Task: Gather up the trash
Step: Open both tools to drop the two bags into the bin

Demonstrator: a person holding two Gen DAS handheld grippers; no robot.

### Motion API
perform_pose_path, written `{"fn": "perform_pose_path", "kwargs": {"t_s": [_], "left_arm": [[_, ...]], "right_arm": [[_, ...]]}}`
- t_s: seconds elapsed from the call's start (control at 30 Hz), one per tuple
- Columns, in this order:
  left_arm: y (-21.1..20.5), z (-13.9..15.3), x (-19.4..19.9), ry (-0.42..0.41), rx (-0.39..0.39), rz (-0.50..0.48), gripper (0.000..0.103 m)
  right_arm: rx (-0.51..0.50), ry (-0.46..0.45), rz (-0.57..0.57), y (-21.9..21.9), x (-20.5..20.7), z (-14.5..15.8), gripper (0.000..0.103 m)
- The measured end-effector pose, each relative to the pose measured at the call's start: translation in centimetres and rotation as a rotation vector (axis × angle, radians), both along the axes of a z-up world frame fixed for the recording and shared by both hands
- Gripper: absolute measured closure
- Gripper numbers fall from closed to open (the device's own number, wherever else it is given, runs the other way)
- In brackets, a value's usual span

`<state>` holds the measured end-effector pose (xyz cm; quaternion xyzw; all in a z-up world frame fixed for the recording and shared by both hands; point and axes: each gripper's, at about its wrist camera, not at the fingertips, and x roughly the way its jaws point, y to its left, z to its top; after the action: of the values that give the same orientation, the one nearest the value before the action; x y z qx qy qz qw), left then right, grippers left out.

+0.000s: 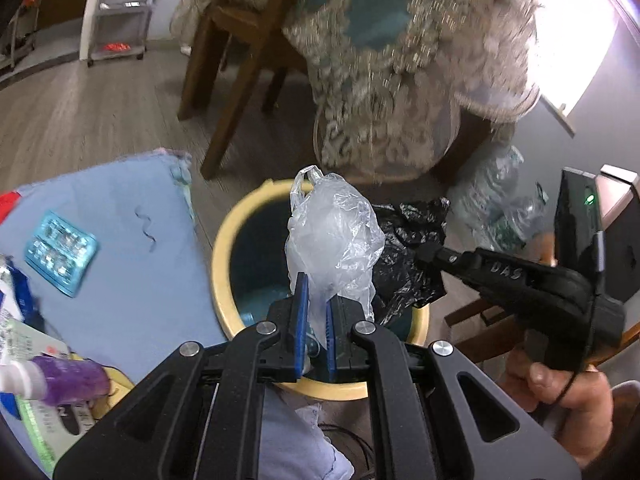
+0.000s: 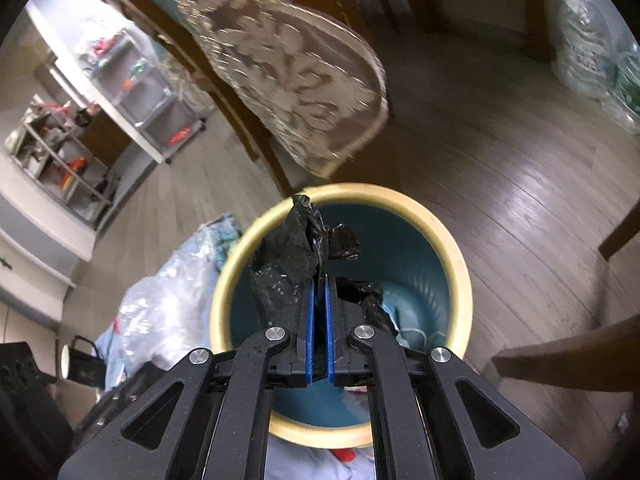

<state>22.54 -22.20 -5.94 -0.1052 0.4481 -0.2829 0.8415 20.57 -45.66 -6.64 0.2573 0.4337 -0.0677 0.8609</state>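
Clear bag (image 1: 334, 236): crumpled plastic, long axis running straight out from the left gripper's tips, handle loop at the far end; in the left wrist view it points up the frame, over the bin's opening.
Left gripper (image 1: 317, 312): blue pads pressed onto the lower end of the clear bag, pinching it; the rest of the bag stands free beyond the tips.
Black bag (image 2: 294, 256): crumpled black plastic, bunched along the line of the right gripper, most of it sticking out past the tips, some spilling to the right of the jaws.
Right gripper (image 2: 319, 320): blue pads nearly together with the black bag squeezed between them; held by a hand (image 1: 560, 396) at the lower right of the left wrist view.
Bin (image 2: 460, 280): round, cream rim, teal inside, on the wood floor; both bags hang above its mouth, the black one just right of the clear one. Some pale trash lies at the bottom.
Blue cloth (image 1: 132, 248): left of the bin, carrying a teal blister pack (image 1: 60, 252) and a purple bottle (image 1: 68, 380).
Chair (image 1: 248, 52): wooden, beyond the bin, beside a lace-covered seat (image 1: 384, 136).
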Motion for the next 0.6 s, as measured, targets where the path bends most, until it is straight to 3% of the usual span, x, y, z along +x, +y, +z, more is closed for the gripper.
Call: {"fn": "perform_pose_path", "kwargs": {"t_s": [0.1,0.13,0.27,0.6], "left_arm": [[-0.3,-1.2,0.3,0.041,-0.019,-0.021,0.092],[-0.3,-1.5,0.4,0.049,-0.023,-0.027,0.089],[0.1,-1.9,0.5,0.060,-0.044,-0.025,0.061],[3.0,2.5,-1.5,-0.062,-0.044,-0.010,0.036]], "right_arm": [[0.032,0.029,-0.022,-0.6,0.2,-0.8,0.088],[0.039,0.033,-0.028,-0.8,0.1,-0.9,0.081],[0.053,0.035,-0.036,-0.7,0.1,-0.9,0.060],[0.026,-0.012,-0.017,0.5,-0.3,0.6,0.032]]}}
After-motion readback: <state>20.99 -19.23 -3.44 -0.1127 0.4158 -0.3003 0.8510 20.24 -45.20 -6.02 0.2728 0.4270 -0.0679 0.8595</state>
